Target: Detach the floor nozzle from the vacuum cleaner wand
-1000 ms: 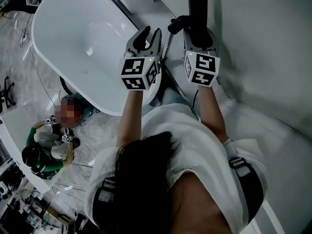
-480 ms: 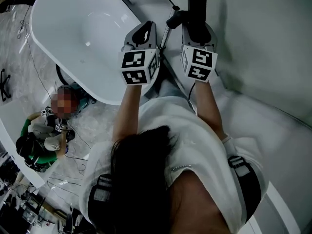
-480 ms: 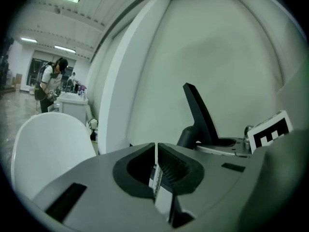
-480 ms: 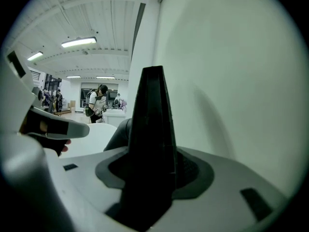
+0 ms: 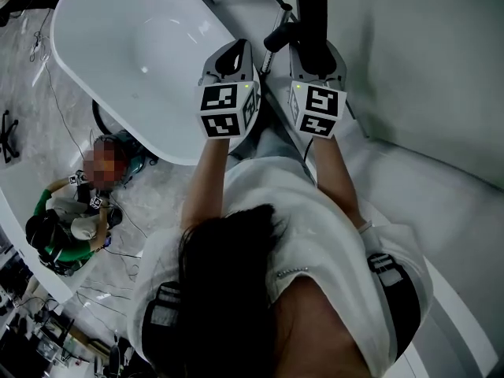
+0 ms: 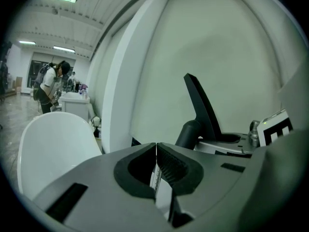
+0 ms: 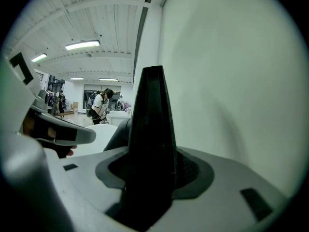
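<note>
Black floor nozzle [image 7: 153, 110] clamped in right gripper [image 7: 154, 170] (its view only), left gripper [image 6: 156, 151] just clenched empty

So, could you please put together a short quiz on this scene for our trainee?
1. What stands between the jaws of the right gripper? A) a white hose B) the black part C) nothing
2. True or false: the white tub lies on the right of the operator.
3. In the head view, where is the second person?
Key: 1 B, the jaws grip it. 2 False, it lies on the left. 3 Low on the floor beside the white tub, at the picture's lower left.
</note>
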Available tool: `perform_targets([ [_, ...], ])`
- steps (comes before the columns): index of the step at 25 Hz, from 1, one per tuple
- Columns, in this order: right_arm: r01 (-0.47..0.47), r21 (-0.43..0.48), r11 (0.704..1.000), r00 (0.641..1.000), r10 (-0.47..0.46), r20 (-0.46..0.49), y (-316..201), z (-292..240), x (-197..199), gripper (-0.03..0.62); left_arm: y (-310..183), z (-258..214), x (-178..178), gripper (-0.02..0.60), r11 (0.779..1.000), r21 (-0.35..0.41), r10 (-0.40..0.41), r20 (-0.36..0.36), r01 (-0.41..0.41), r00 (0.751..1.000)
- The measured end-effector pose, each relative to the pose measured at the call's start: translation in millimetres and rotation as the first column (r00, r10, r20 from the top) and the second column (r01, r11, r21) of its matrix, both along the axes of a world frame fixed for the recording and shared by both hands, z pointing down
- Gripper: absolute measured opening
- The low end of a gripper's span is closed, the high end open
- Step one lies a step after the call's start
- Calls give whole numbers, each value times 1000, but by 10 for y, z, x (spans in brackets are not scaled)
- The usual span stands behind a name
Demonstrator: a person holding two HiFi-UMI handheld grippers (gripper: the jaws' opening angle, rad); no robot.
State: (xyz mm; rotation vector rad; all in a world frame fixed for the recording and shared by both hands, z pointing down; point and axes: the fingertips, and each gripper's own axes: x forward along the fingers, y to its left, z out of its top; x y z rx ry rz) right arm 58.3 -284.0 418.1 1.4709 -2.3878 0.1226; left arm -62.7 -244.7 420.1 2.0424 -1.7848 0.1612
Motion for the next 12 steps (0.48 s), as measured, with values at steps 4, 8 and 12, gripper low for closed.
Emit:
perform_targets([
  [4,13,9,1000,1000,-13,-27,89,0,-55,227,45,-17,-6,11,999,33,-2,48,0,999],
  [8,9,29,1000,999,-8,-33,141,-63,-47,227,76,-46,12,11,999,49,0,73,-4,997],
  [12,18,47,999,999,-16,-46,178,-98,-63,227,95,-47,22,11,998,55,0,66,-4,998],
])
